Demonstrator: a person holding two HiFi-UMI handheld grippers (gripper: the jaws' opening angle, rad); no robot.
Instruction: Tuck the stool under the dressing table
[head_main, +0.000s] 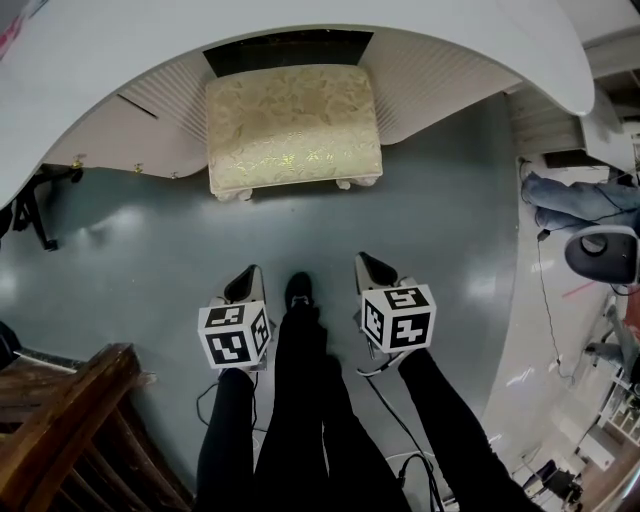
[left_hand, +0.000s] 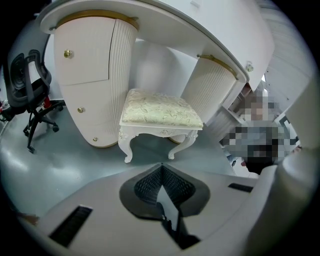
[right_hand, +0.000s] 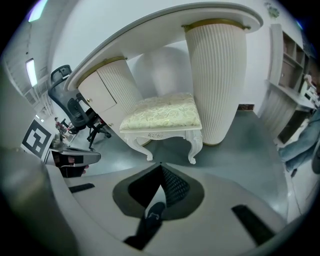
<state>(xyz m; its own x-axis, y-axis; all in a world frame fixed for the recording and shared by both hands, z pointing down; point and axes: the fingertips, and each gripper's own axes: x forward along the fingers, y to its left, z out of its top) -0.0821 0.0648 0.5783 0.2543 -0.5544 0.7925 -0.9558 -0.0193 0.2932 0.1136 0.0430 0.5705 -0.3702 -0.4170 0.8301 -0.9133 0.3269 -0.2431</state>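
Nearest the camera: the person's black-trousered legs, one black shoe (head_main: 298, 290) planted on the grey floor (head_main: 130, 260) between the two tools. Left gripper (head_main: 250, 273) held low beside the left leg; its own view shows the jaws closed tip to tip with nothing between them (left_hand: 161, 166). Right gripper (head_main: 366, 262) held level with it beside the right leg; jaws likewise closed together and empty (right_hand: 161, 165). Both point at the stool and are well apart from it, with bare floor between. Cables (head_main: 398, 420) trail from the grippers back along the floor. A dark wooden chair (head_main: 60, 420) sits at the near left corner. Next out: the stool (head_main: 292, 130), upright on carved white legs, cream patterned cushion on top. It stands in the kneehole of the white dressing table (head_main: 120, 60), between the pedestal with gold knobs (left_hand: 95, 75) and the plain ribbed pedestal (right_hand: 215, 75). Its front legs stand a little forward of the pedestal fronts; the rear of the seat reaches in beneath the table top. To the far left, a black office chair (left_hand: 30, 95) stands beside the knobbed pedestal.
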